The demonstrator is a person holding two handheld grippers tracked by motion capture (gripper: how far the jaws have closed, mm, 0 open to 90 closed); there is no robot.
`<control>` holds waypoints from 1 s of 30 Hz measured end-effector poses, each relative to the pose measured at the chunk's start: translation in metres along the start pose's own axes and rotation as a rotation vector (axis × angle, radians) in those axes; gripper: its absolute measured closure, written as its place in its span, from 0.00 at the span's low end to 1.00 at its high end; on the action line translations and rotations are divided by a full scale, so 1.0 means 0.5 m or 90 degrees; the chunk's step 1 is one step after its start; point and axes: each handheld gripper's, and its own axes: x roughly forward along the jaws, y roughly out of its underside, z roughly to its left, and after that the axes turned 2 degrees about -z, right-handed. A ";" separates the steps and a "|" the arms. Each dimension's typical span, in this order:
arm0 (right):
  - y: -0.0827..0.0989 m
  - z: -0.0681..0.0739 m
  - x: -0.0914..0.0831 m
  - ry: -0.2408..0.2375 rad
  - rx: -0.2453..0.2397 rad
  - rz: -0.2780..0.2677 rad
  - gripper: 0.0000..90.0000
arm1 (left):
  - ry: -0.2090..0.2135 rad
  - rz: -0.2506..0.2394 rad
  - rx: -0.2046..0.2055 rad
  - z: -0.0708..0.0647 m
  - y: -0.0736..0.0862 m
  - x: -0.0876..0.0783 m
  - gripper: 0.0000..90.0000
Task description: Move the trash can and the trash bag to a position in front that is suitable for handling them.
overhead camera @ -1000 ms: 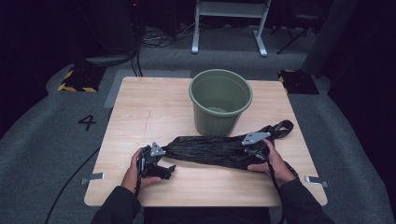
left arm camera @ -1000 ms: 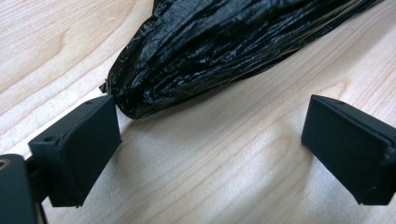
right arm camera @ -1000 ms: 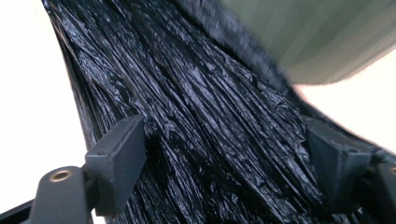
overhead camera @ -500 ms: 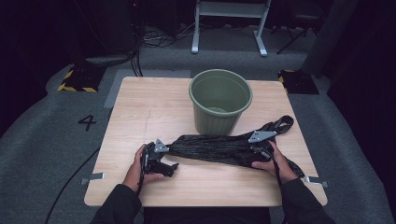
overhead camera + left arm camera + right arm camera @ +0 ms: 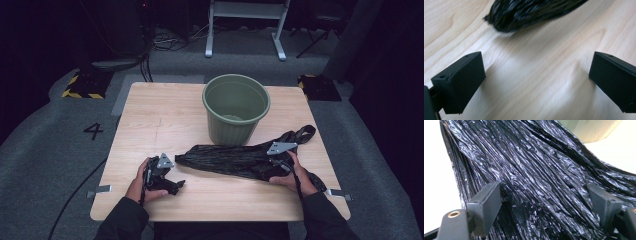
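- Both forearms enter at the frame's bottom; the left hand (image 5: 142,182) rests low left on the table (image 5: 165,115), the right hand (image 5: 292,175) low right.
- The left gripper (image 5: 534,80) has its jaws spread wide over bare wood, the black bag (image 5: 529,12) just beyond its tips.
- The right gripper (image 5: 544,202) is open, jaws straddling the crumpled bag, seemingly pressed into it.
- Past the bag, at centre, stands the green bucket (image 5: 236,107); open tabletop lies to its left.

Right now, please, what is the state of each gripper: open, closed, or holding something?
Left gripper: open, jaws wide apart over bare table, short of the black plastic bag.
Right gripper: open, jaws spread with the bag lying between them.
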 end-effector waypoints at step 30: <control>-0.011 -0.012 -0.059 0.024 -0.039 -0.081 0.94 | -0.008 0.001 -0.012 0.005 0.005 -0.004 0.00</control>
